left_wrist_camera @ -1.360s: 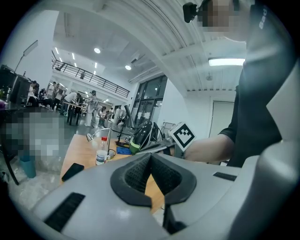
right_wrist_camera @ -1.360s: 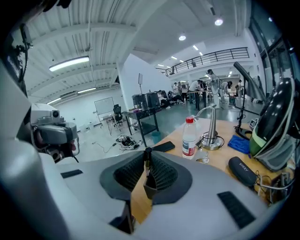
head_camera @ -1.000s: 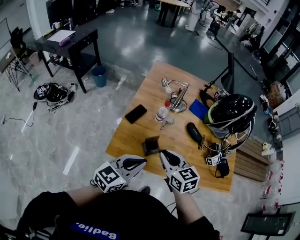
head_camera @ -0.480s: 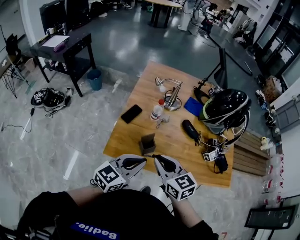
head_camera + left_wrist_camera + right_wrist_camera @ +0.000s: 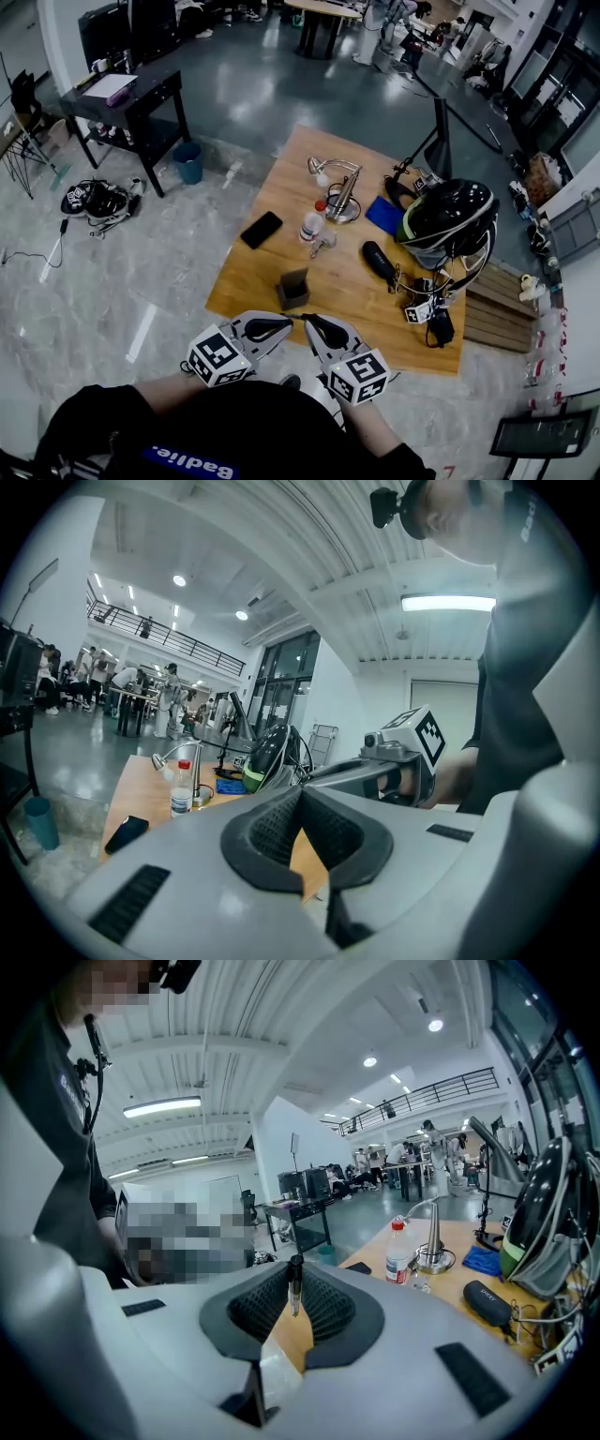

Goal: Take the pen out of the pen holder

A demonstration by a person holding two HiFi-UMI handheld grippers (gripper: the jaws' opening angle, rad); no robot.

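Wood fills the middle of the head view: a table (image 5: 272,267) whose right end is buried under a black helmet (image 5: 448,214) and a tangle of cables, so its edge there can't be traced. The person's dark shirt cuts off both forearms at the bottom of that view.

From above, the left gripper (image 5: 278,325) and right gripper (image 5: 307,321) point their tips toward each other at the table's near edge. They sit just beside the dark, square pen holder (image 5: 293,288), which stands on the table. Whether anything lies inside it can't be made out, and how the jaws stand is too small to read from up there.

The left gripper view settles one: its pads meet at the tips with nothing between them. The right gripper view settles the other: its jaws are closed on a thin black pen (image 5: 294,1286), pinched upright between the pad tips and clear of the holder. From overhead that pen is barely a dark sliver.
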